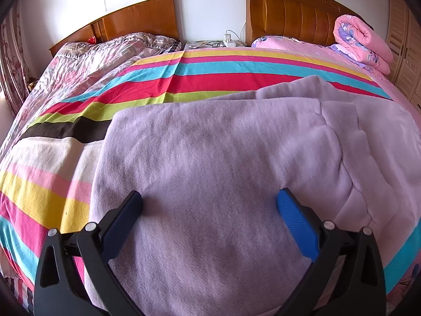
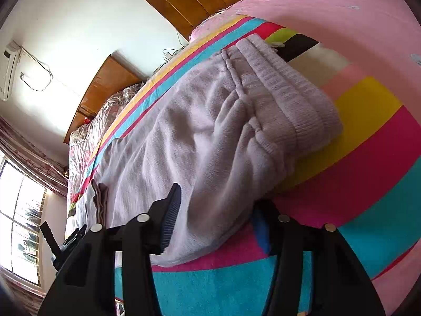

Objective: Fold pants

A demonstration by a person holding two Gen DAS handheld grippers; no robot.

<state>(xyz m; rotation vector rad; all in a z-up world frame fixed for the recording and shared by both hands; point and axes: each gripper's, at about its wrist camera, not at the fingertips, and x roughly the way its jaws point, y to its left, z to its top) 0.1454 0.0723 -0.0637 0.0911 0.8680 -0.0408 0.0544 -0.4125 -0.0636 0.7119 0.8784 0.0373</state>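
The pants [image 1: 210, 144] lie spread on the striped sheet [image 1: 184, 79] of the bed. Behind them stands the headboard [image 1: 294, 13], with a rolled quilt [image 1: 363, 42] before it at the right. A second bed [image 1: 79, 65] lies at the left.

Both views are bright with daylight, and in the right wrist view the window [image 2: 21, 223] at the lower left is blown out to near white, with glare also washing the wall [image 2: 65, 39] above it. Fisheye distortion bows the striped bedspread [image 1: 210, 73] and headboards [image 1: 297, 13] into curves and leaves dark vignetted corners in each picture. The left wrist view is sharp with soft shadows under the gripper fingers [image 1: 297, 218], while the right wrist view is slightly smeared, most visibly along the headboard edge and the pants' waistband [image 2: 289, 87].
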